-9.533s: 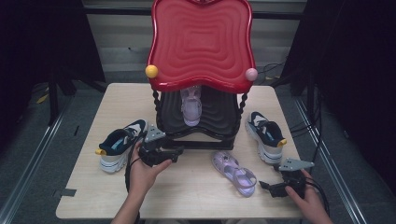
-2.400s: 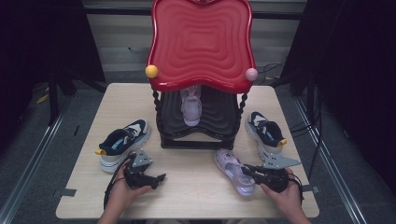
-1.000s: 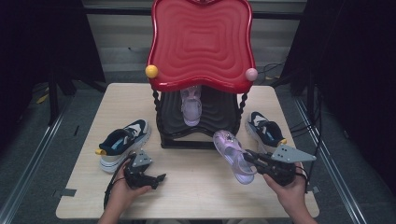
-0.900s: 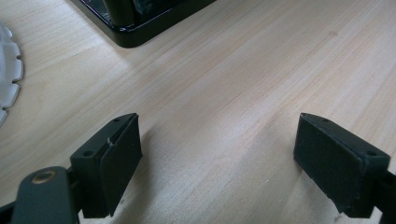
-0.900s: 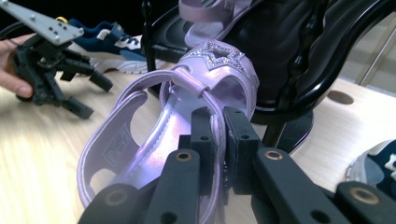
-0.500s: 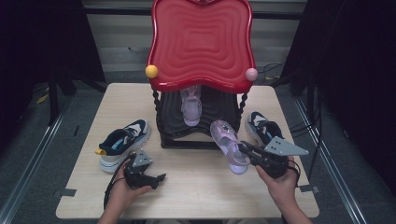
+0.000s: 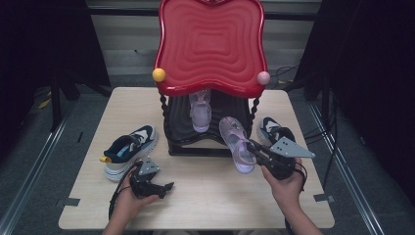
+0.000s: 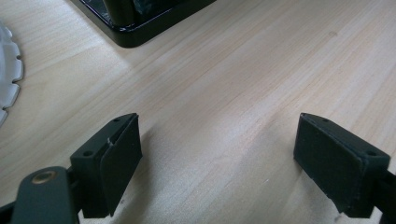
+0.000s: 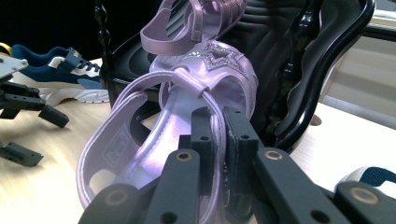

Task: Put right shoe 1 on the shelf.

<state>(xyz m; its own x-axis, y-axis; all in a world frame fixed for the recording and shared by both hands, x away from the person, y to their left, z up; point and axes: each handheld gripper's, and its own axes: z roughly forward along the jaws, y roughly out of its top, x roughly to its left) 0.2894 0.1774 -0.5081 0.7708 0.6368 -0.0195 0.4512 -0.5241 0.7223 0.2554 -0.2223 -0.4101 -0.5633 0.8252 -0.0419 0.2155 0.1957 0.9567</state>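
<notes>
We see the right gripper (image 7: 255,150) raised off the wooden table (image 7: 210,196), its jaws clenched on the thin side wall of a lilac sandal (image 7: 236,143). In the right gripper view the glossy, translucent sandal (image 9: 187,107) sits pinched between the two black jaws, its straps curving upward. The sandal hangs in the air just in front of the black ribbed shoe stand (image 7: 195,132), near the stand's right twisted post (image 7: 253,108). A second lilac sandal (image 7: 200,110) rests on the stand's sloped surface, partly hidden under the rippled red top panel (image 7: 211,44).

The left gripper (image 7: 151,186) lies low near the front left of the table with its jaws released and wide apart; in the left gripper view we see bare pale wood grain between the jaws and the stand's black base corner (image 8: 135,28) ahead.

Open table surface lies between the two grippers and along the front edge. A navy and white sneaker (image 7: 128,151) lies left of the stand, near the left gripper. Another navy sneaker (image 7: 274,131) sits right of the stand, partly covered by the right gripper's grey plate (image 7: 288,147).
</notes>
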